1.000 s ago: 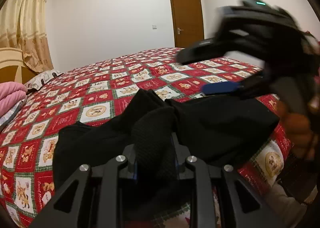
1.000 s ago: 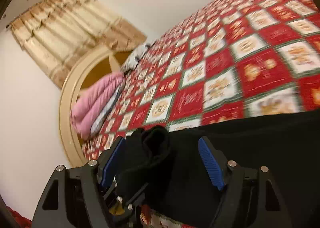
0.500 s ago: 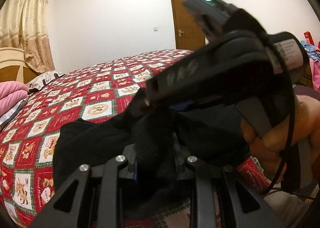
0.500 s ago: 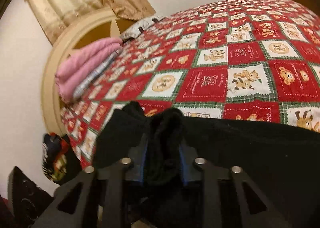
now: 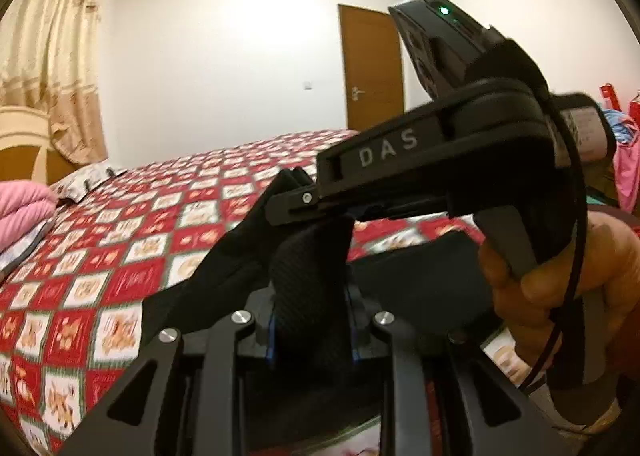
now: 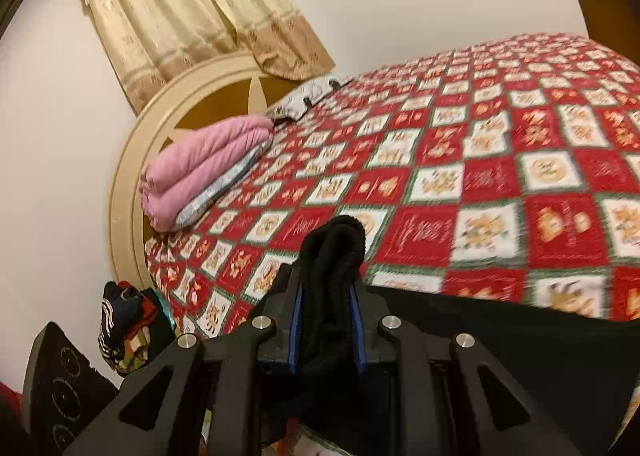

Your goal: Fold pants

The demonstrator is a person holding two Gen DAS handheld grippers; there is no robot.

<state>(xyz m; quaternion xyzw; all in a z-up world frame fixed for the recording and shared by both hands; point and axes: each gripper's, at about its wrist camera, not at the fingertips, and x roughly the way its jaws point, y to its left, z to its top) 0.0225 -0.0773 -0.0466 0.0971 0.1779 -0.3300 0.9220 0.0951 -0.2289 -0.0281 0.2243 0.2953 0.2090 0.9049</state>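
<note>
Pants hang bunched over the near edge of the bed — I've the left gripper clamped on them, the right gripper closing on another fold. Next, I judge: carry both ends level across.

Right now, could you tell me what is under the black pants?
The red patchwork bedspread lies under the pants and shows beyond their far edge. What the cloth covers, and the bed's near edge, cannot be seen.
</note>
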